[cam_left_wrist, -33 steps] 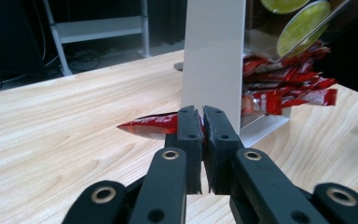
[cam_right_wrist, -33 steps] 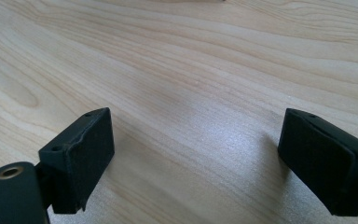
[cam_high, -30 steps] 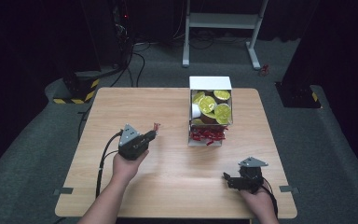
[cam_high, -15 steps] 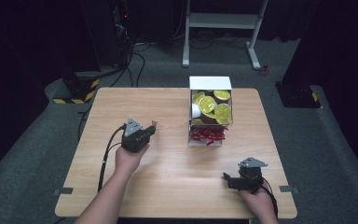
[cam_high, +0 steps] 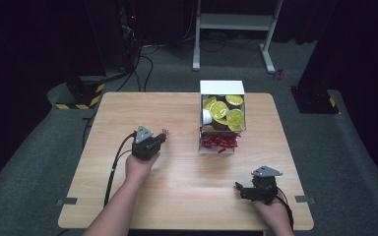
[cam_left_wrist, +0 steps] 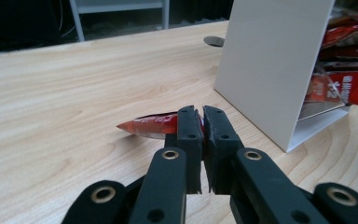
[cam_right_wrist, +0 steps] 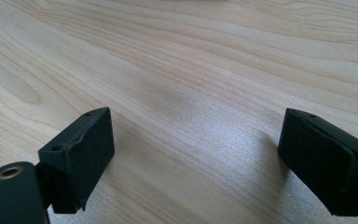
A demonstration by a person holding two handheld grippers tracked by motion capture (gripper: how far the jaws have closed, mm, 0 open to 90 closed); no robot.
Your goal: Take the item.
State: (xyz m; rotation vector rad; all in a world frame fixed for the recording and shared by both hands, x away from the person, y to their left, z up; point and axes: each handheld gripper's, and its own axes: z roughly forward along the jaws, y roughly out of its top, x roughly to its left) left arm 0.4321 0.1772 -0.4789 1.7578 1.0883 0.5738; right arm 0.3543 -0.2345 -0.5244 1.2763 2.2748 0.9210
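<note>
Two grippers are over the table (cam_high: 187, 196) in the high view: the left gripper (cam_high: 163, 135) sits left of centre in the frame, held by a hand (cam_high: 139, 167) whose forearm rises from the bottom edge, and the right gripper (cam_high: 238, 188) lies at lower right, near the table's front edge, in the other hand (cam_high: 270, 209). In the left gripper view the left gripper (cam_left_wrist: 200, 122) has its jaws pressed nearly together on a red sachet (cam_left_wrist: 150, 125), whose pointed end sticks out toward the left of the frame, just above the wood; whether it touches the table I cannot tell. Right of it in that frame stands the white box (cam_left_wrist: 270, 65), close by but apart from the sachet, with more red sachets (cam_left_wrist: 345, 84) showing in its open side at the right edge. From above, the box (cam_high: 221, 87) stands right of centre, upper half of the table, with yellow-lidded cups (cam_high: 220, 109) in its upper part and the red sachets (cam_high: 219, 142) at its lower end. In the right gripper view the right gripper (cam_right_wrist: 196, 154) has its jaws spread wide with nothing between them but bare wood.
</note>
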